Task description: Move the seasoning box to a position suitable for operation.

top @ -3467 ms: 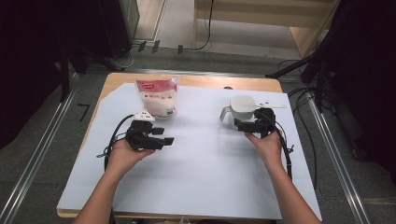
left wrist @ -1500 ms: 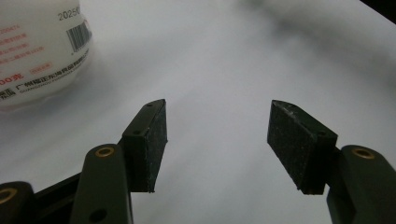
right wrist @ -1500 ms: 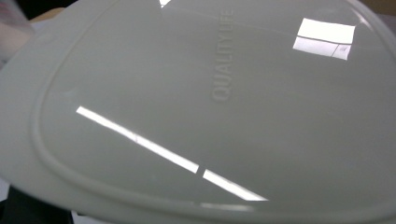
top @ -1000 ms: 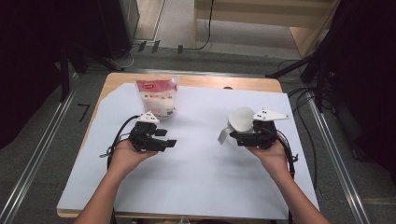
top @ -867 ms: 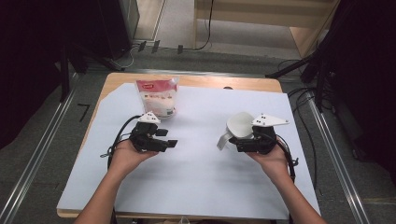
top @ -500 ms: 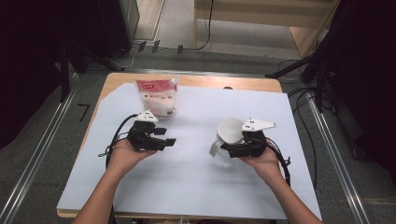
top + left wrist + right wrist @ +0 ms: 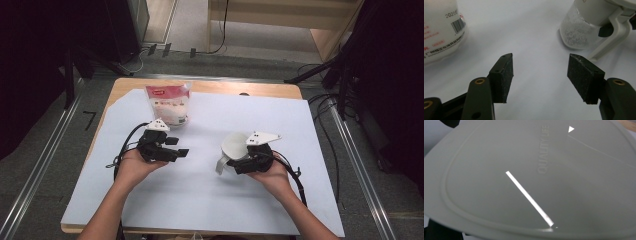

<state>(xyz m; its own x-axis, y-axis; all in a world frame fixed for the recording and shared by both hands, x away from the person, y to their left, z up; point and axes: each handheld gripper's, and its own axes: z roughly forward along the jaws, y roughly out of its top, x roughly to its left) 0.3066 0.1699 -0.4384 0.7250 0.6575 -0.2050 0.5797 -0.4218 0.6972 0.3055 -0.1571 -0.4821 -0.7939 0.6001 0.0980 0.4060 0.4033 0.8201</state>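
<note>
High view: right gripper (image 7: 239,162) grips a white lidded jug (image 7: 235,148) by the handle side, jug held tilted, well to the right of the red-and-white bag (image 7: 169,102) and nearer the person. Left gripper (image 7: 175,152) sits just in front of the bag, jaws open with nothing between them. All of it on a white sheet (image 7: 200,195) over the table. Left gripper view: both pads (image 7: 504,75) wide apart over bare sheet; bag (image 7: 439,30) at upper left with barcode and date print, jug (image 7: 584,27) at upper right with white grains clinging inside its clear wall, its handle (image 7: 610,41) clamped in the other gripper's black jaw. Right gripper view: the jug's pale lid (image 7: 529,175) right up against the lens, embossed lettering and an arrow mark legible; jaws hidden under it, so the grip can't be read here, but the other two views show it clamped. My read: carry step, jug being brought toward the bag for a fill. Next move probably needs the jug set down upright near the bag, lid opened, and the free left gripper taking the bag. Risk: tilted jug could spill its leftover grains.
</note>
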